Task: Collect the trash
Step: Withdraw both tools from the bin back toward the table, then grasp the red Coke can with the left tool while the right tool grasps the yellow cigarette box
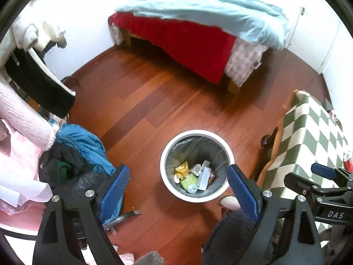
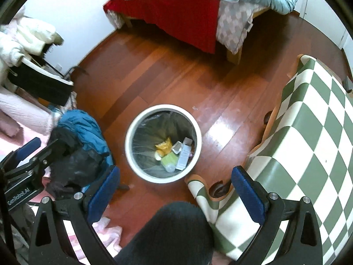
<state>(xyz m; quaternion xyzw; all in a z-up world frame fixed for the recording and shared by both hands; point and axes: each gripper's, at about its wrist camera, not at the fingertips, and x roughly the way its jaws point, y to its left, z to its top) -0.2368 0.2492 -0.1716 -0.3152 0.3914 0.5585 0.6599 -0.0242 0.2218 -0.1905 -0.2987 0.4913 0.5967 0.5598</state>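
Observation:
A round white trash bin (image 1: 167, 148) with a grey liner stands on the wood floor. Inside it lie several pieces of trash (image 1: 194, 174): a yellow wrapper, a green packet, a white box, a foil piece. The bin also shows in the right wrist view (image 2: 132, 132), with the trash (image 2: 174, 152) in it. My left gripper (image 1: 178, 187) is open and empty, held above the bin. My right gripper (image 2: 176, 187) is open and empty, above the floor just in front of the bin. The right gripper also shows in the left wrist view (image 1: 320, 174), at the right edge.
A table with a green-and-white checked cloth (image 2: 308, 143) stands right of the bin. A chair piled with blue and black clothes (image 1: 81, 150) stands to the left. A bed with a red sheet (image 1: 187, 39) and a light blue quilt is at the back. My dark-trousered leg (image 2: 167, 234) is below.

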